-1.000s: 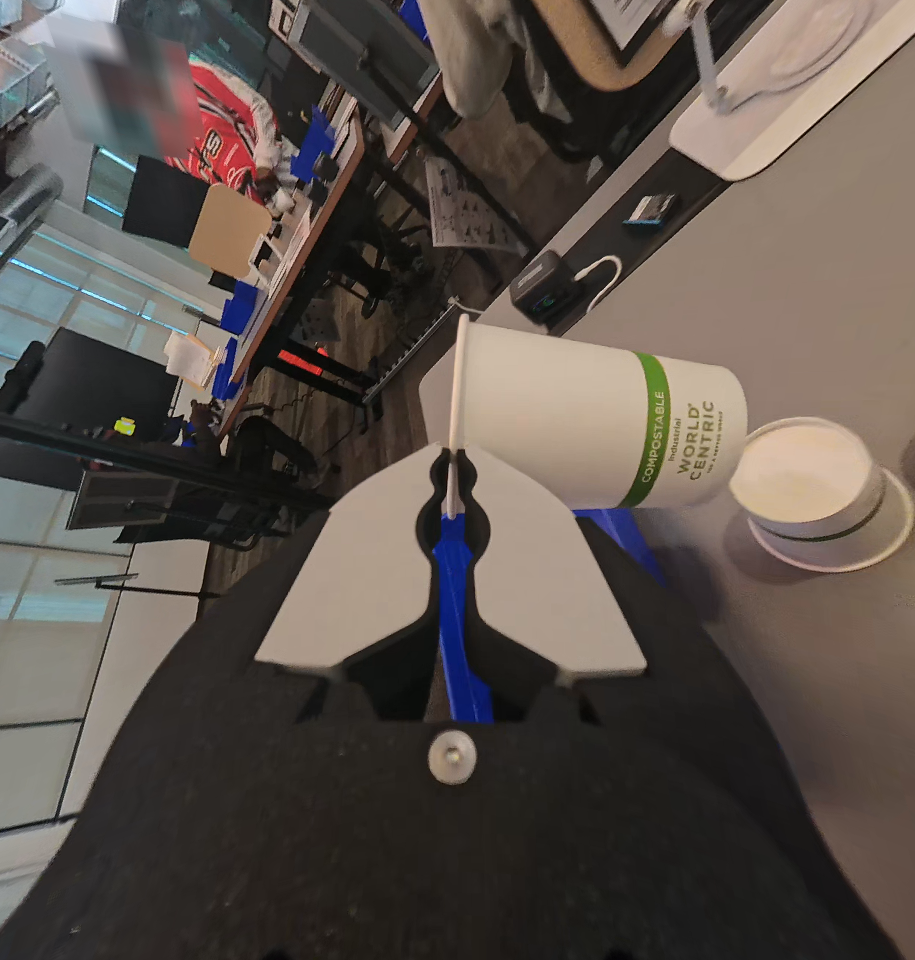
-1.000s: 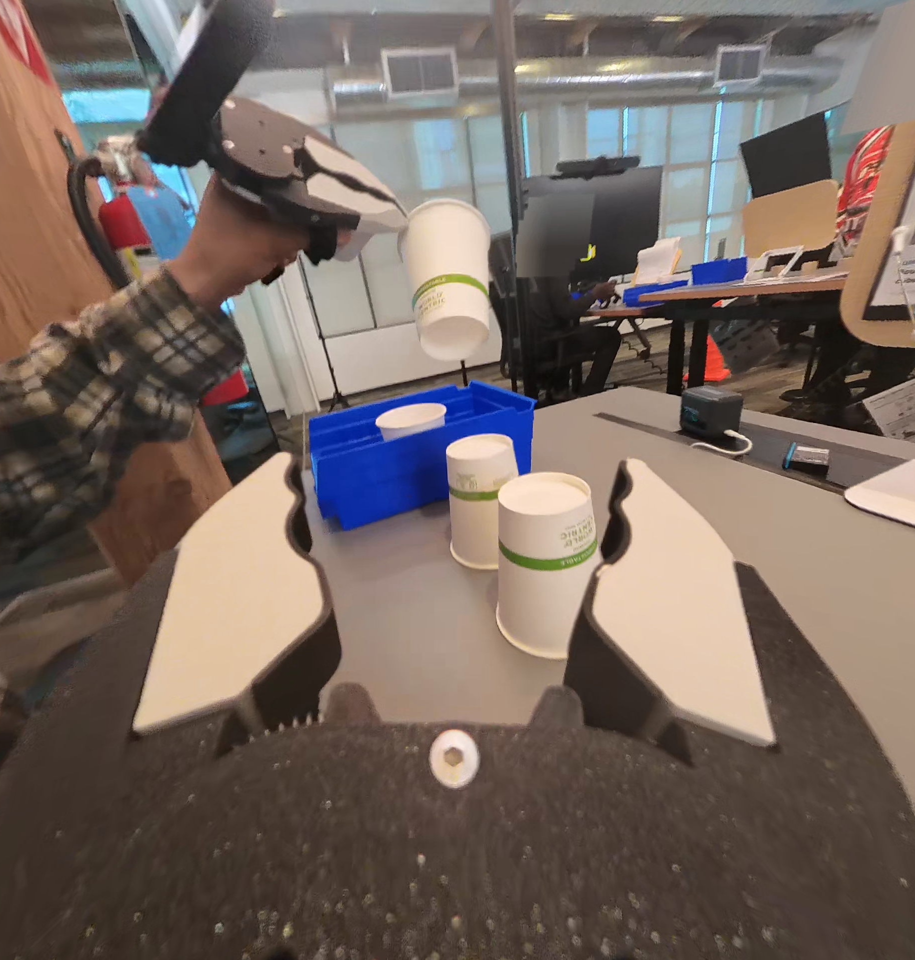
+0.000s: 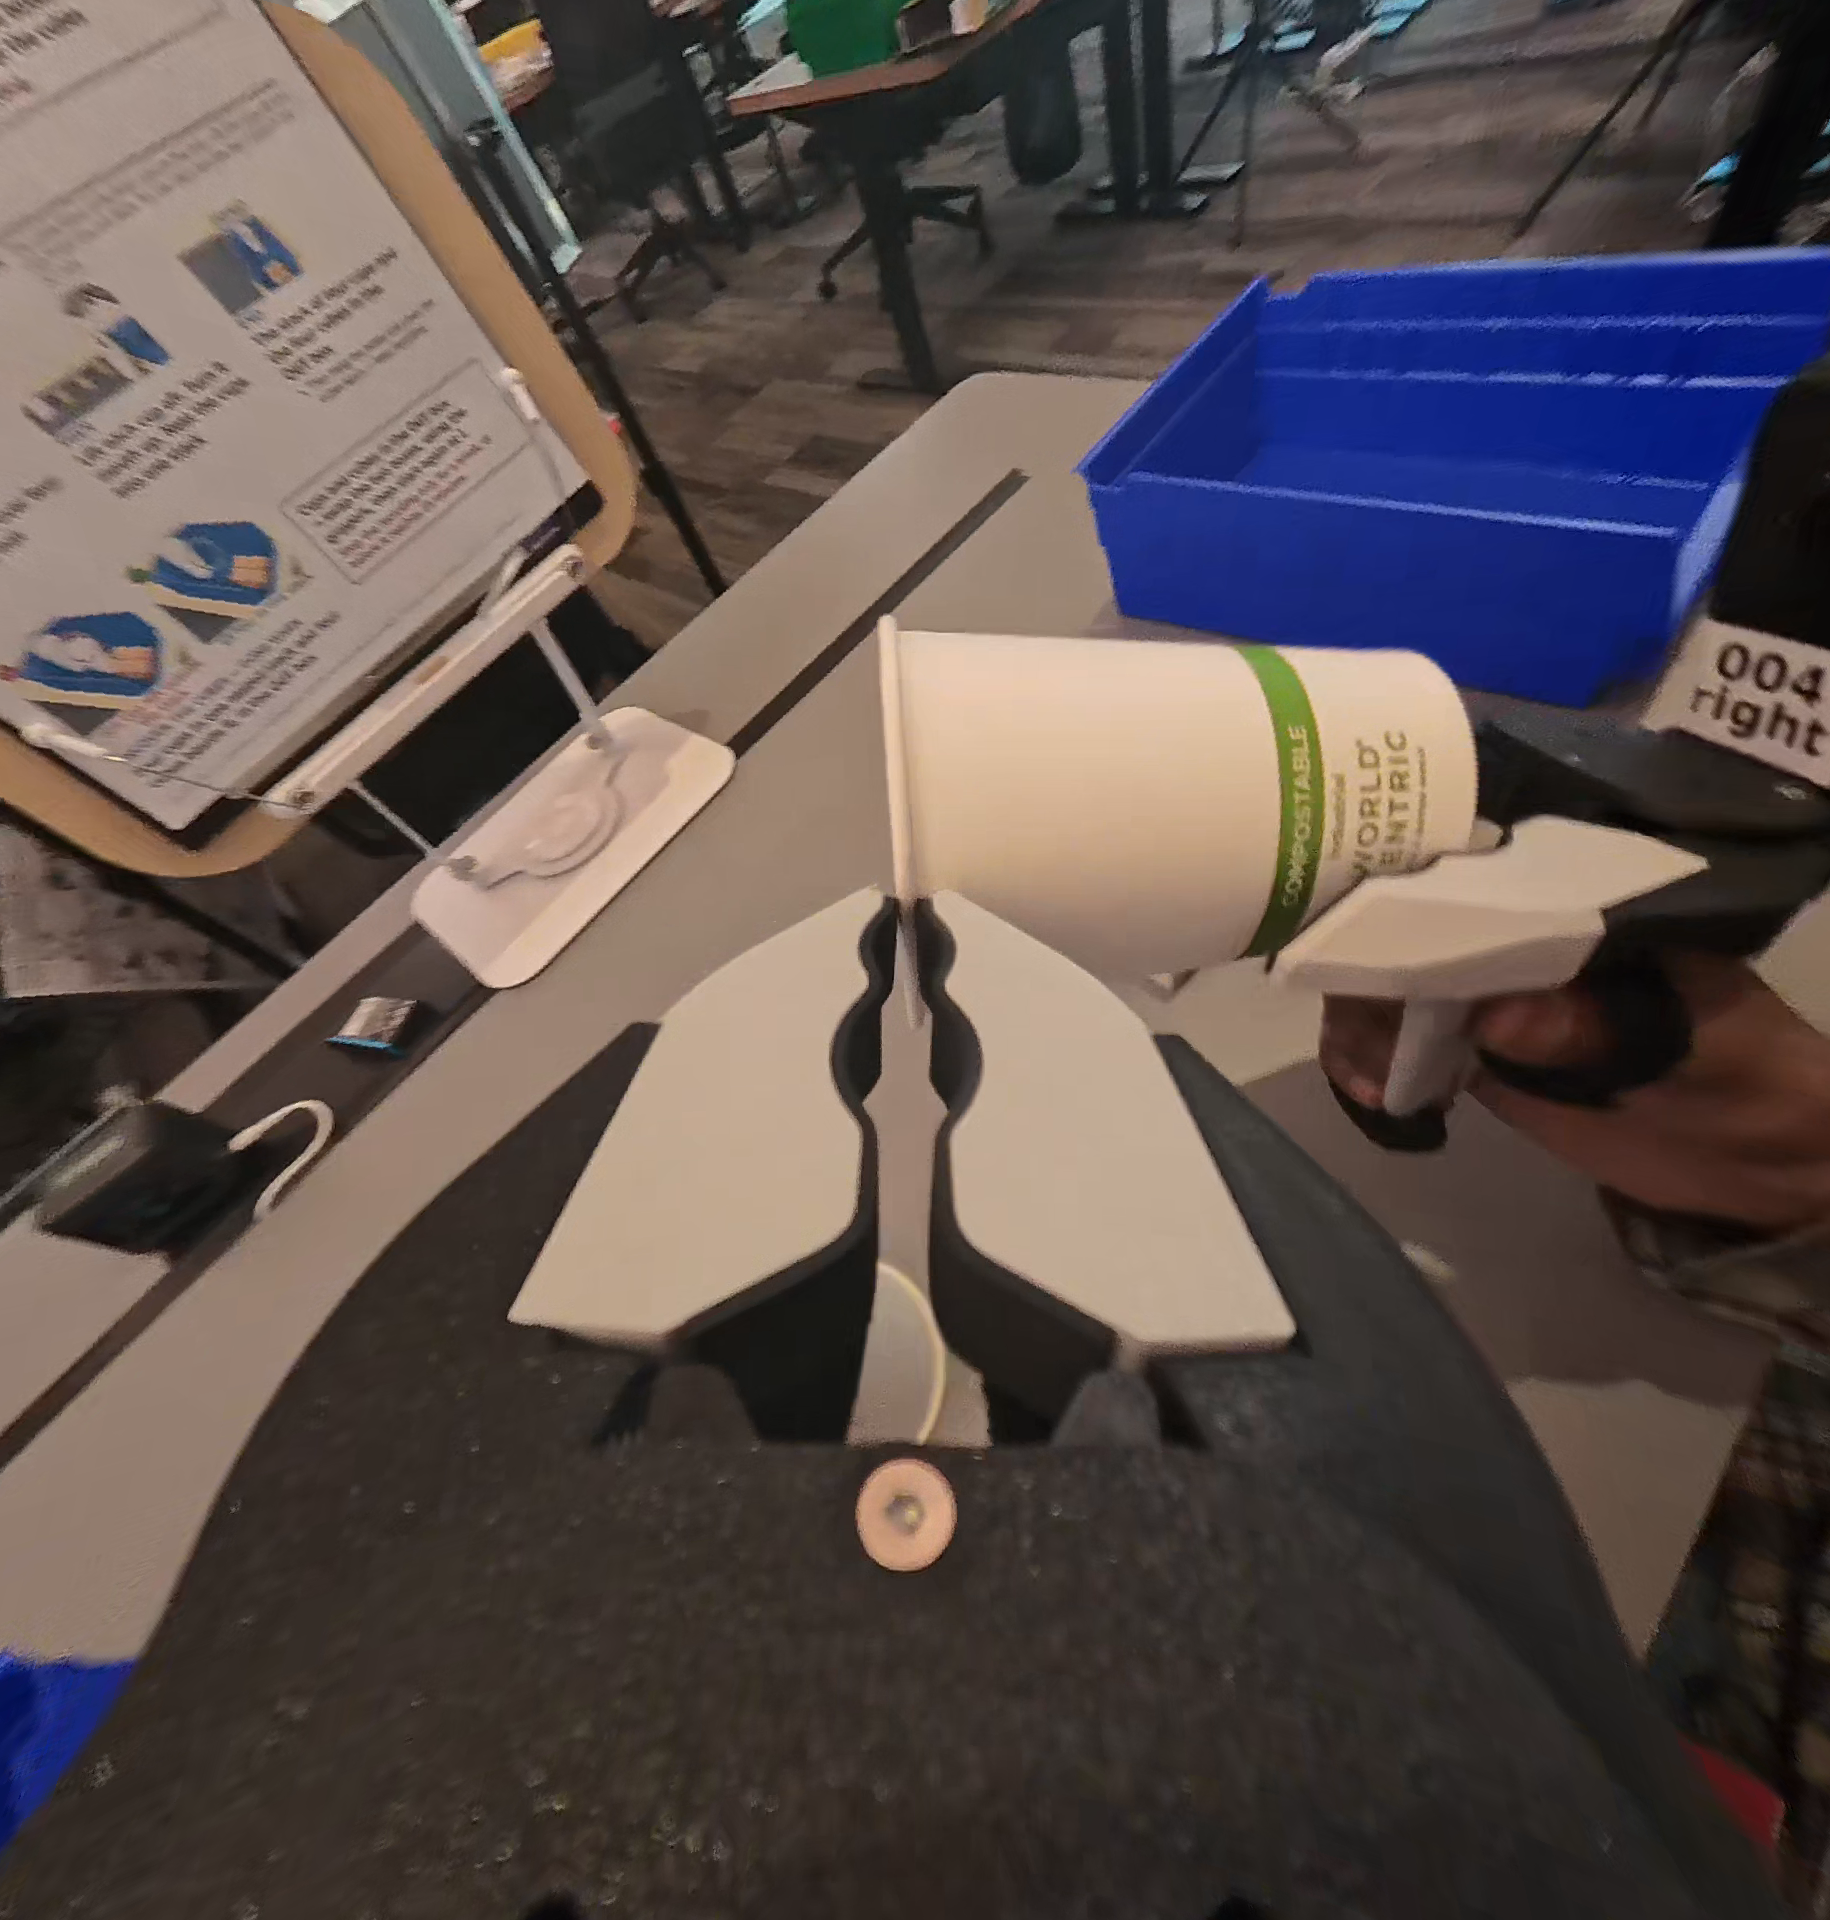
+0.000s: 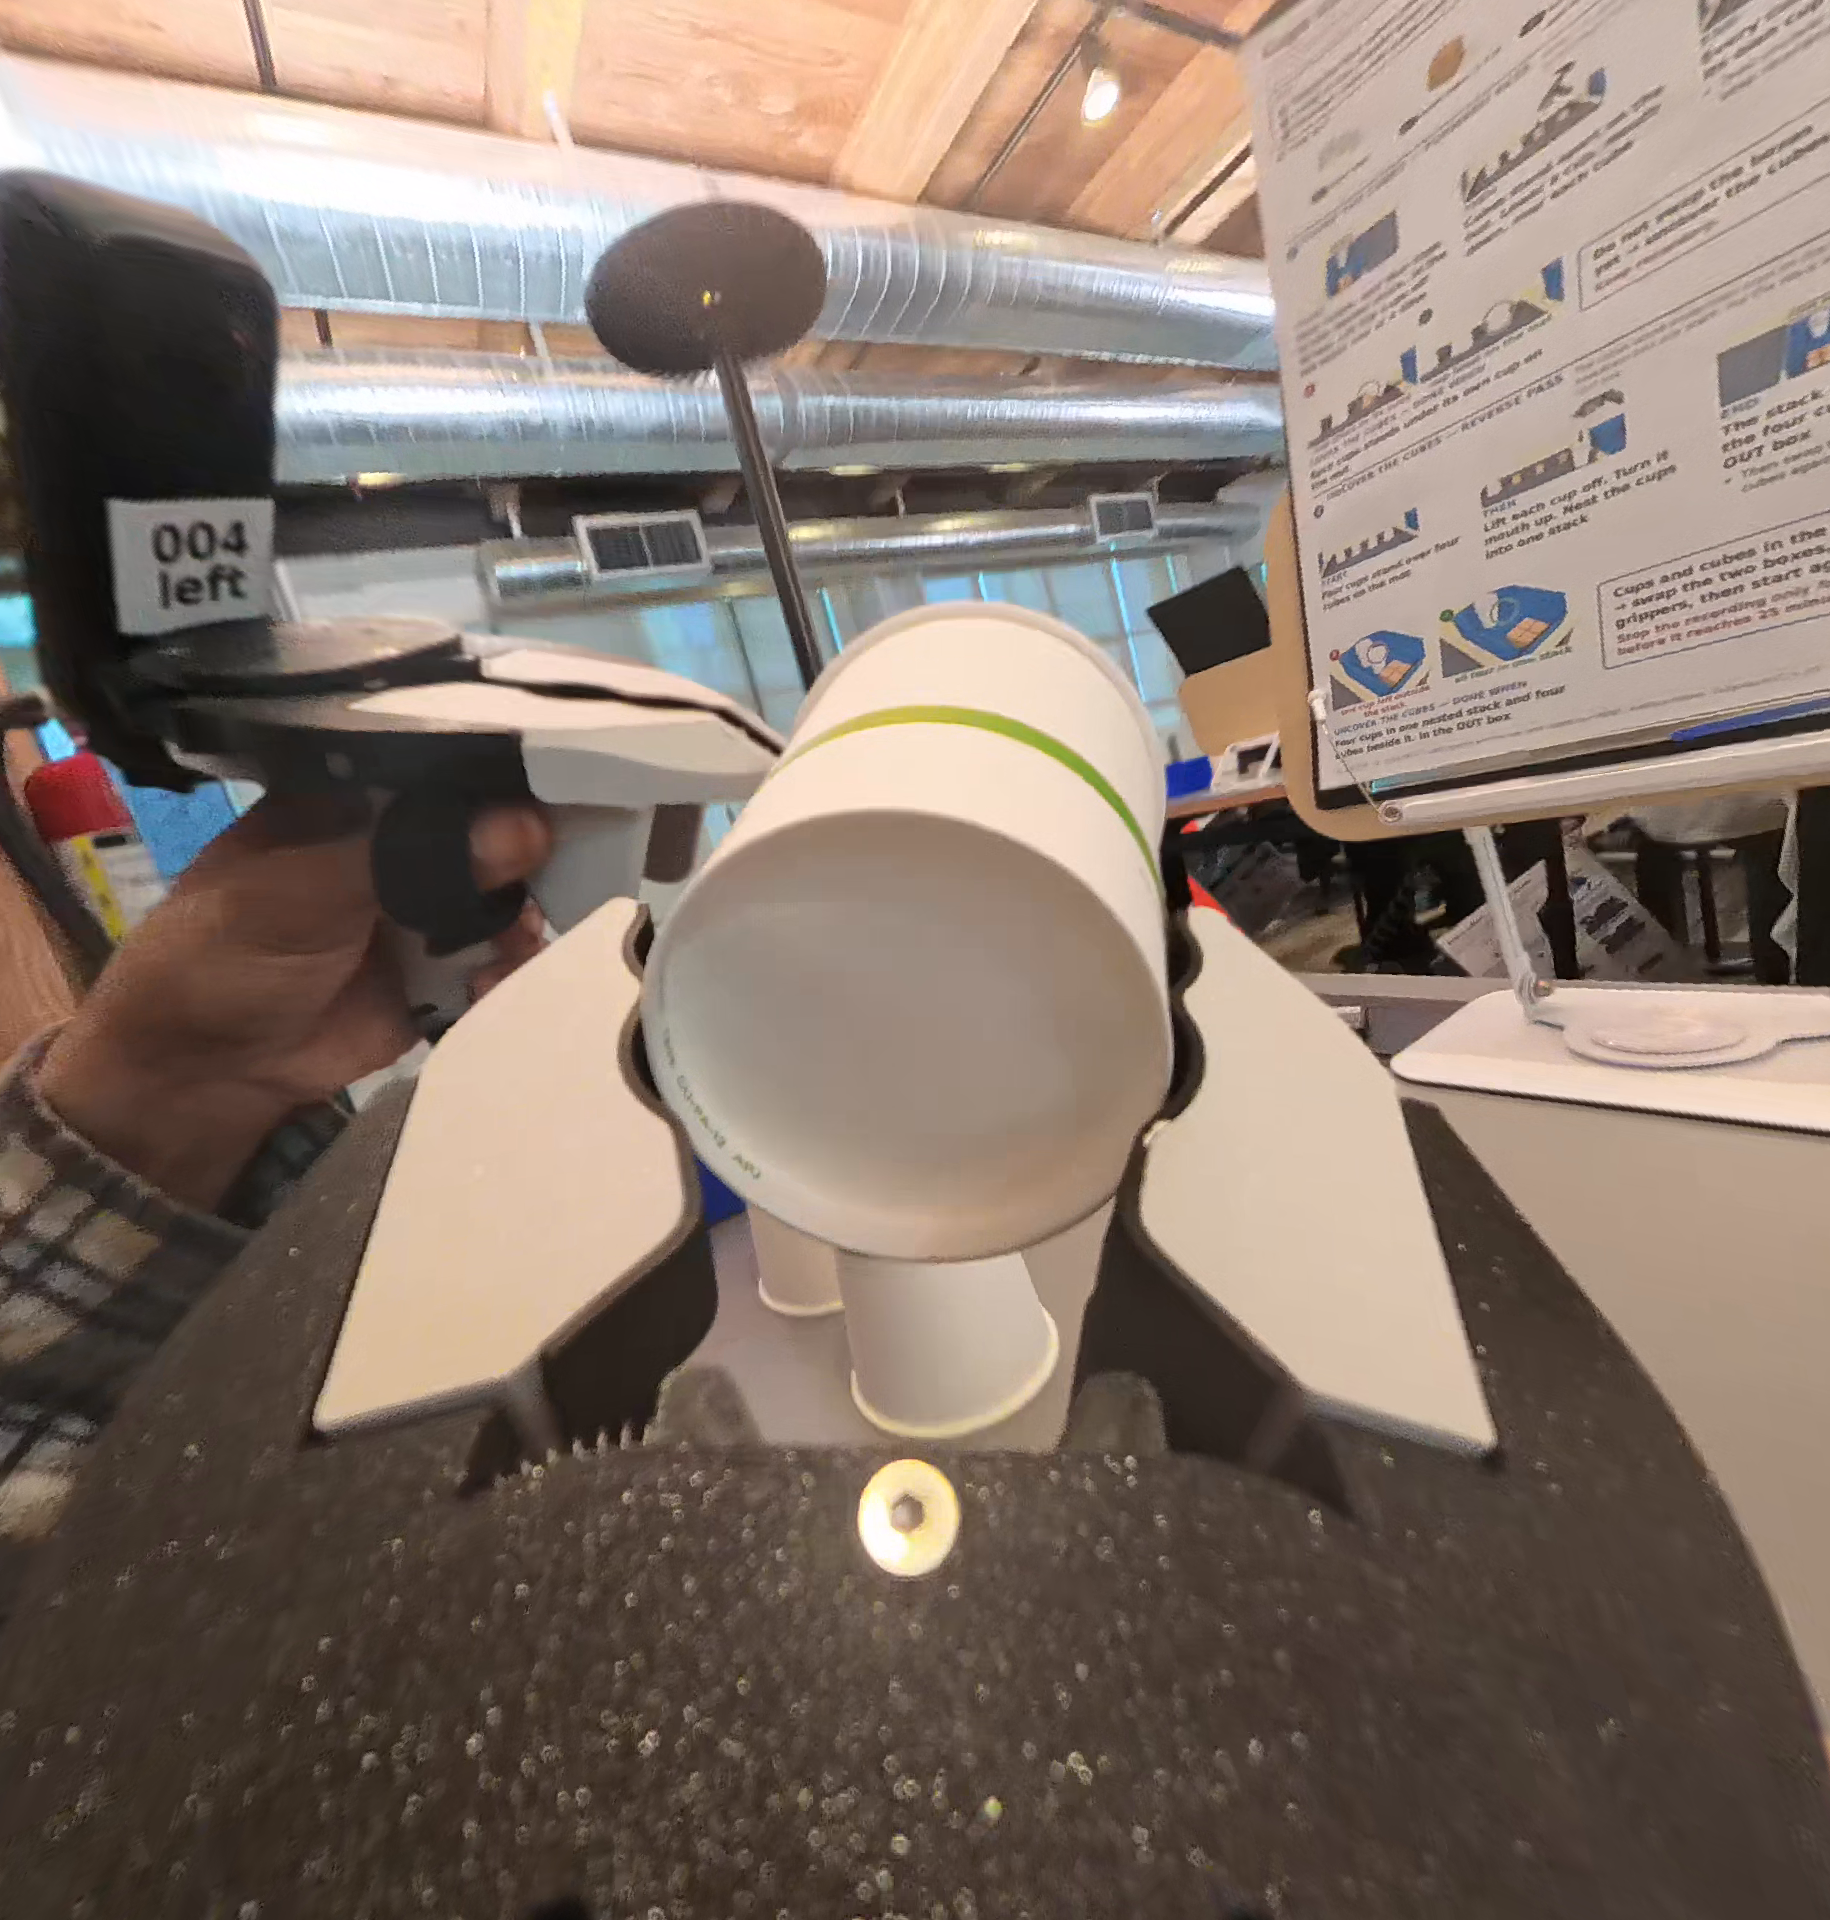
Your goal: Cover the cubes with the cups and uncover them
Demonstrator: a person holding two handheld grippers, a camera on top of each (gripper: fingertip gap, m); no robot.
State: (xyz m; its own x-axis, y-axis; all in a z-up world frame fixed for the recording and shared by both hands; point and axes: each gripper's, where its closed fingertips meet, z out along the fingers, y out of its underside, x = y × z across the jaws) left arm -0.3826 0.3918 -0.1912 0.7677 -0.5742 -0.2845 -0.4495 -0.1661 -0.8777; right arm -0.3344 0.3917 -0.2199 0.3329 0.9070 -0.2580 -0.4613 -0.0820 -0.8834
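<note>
Pinching the rim of a sideways paper cup (image 3: 1119, 800), the left gripper (image 3: 906, 935) has its fingers closed. The right gripper (image 4: 906, 997) clasps the cup's base above the worktop (image 3: 807, 644).

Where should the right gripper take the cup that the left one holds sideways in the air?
Grip the cup around its narrow closed end, coming straight on at the base. The left gripper pinches only the rim, so that end is free, and the right gripper already straddles it, fingers either side of the wall.

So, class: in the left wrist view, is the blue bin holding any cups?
No: the blue bin shows only its bare floor and dividers, while the one cup nearby is held in the air.
</note>
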